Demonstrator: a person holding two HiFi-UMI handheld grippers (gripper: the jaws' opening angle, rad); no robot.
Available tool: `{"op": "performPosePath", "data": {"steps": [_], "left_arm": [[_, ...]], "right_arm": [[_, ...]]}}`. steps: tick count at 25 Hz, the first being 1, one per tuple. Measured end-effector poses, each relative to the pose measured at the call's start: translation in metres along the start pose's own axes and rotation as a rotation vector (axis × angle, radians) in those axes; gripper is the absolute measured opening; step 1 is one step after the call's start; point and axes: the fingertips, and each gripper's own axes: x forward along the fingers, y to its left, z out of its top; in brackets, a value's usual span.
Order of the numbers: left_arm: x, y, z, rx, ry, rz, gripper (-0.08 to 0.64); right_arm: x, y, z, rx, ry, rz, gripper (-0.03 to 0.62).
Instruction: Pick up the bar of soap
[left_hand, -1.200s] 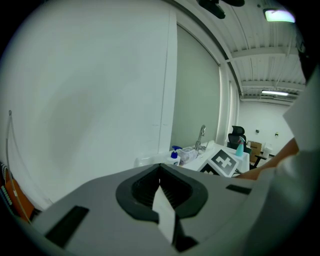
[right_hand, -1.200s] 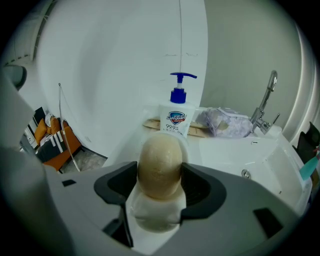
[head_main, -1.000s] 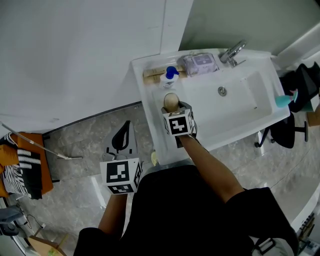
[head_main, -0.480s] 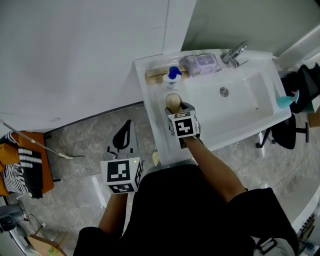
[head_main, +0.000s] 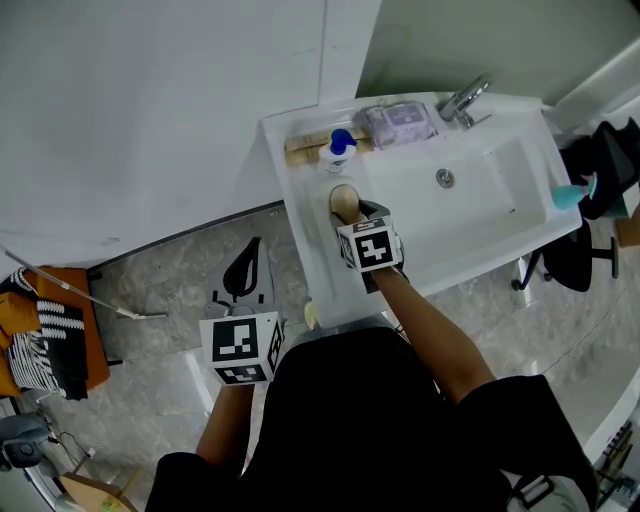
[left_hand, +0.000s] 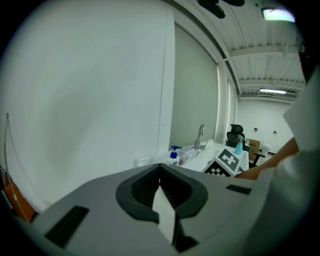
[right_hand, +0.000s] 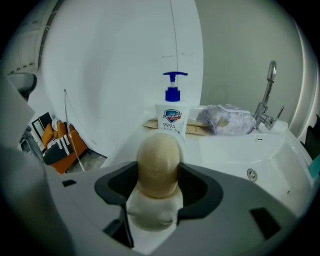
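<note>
Right gripper (right_hand: 159, 176): jaws are closing, with the soap (right_hand: 158, 161) between them. The dark pads (right_hand: 120, 185) lie against both of its flanks, so I log this as a pinch.

Soap position: in the head view it sits over the left ledge of the sink (head_main: 300, 235), just short of the bottle (head_main: 338, 152).

Soap orientation: an elongated, rounded beige bar. Its long axis runs along the jaws, away from my hand. The far end points at the bottle and the wall behind it, and the narrow sides face the pads.

Left gripper (left_hand: 161, 189): jaws pressed together, nothing between them. It is held low at my left side, well apart from the sink.

Not resolvable:
- The soap's near end merges into a pale blur low between the jaws, so I cannot trace its edge.
- Its underside is hidden, and I cannot tell whether it touches the ledge or is clear of it.
- In the head view the right gripper's marker cube covers the jaws and the back of the soap. Only the rounded front shows.
- The left gripper's jaws do not show in the head view, only its cube.
</note>
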Motion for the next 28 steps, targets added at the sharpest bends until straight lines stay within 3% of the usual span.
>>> {"op": "performPosePath", "data": {"steps": [4, 7, 9, 12, 16, 19, 24, 28], "left_arm": [[0.0, -0.006, 0.0, 0.002, 0.002, -0.005, 0.009], [-0.002, -0.008, 0.001, 0.001, 0.001, -0.003, 0.009], [-0.002, -0.007, 0.001, 0.001, 0.001, 0.001, 0.009], [-0.004, -0.007, 0.002, 0.002, -0.001, 0.008, 0.009], [-0.007, -0.007, 0.002, 0.005, -0.002, 0.013, 0.009], [-0.006, -0.009, 0.001, 0.007, 0.0, 0.011, 0.009], [-0.006, -0.013, 0.002, 0.012, -0.001, 0.008, 0.009], [-0.006, -0.012, 0.002, 0.011, 0.002, 0.008, 0.009]], "right_arm": [[0.002, 0.001, 0.001, -0.034, 0.028, -0.012, 0.265], [0.001, 0.007, -0.002, -0.039, 0.038, 0.034, 0.266], [0.0, 0.012, -0.003, -0.026, 0.042, 0.064, 0.325], [-0.001, 0.013, 0.0, 0.008, 0.028, 0.067, 0.33], [-0.003, 0.02, -0.005, -0.117, 0.07, 0.093, 0.33], [-0.003, 0.018, -0.003, -0.172, 0.052, 0.056, 0.33], [-0.002, 0.013, 0.008, -0.141, -0.011, -0.019, 0.33], [0.001, 0.013, 0.01, -0.106, -0.009, -0.032, 0.318]]}}
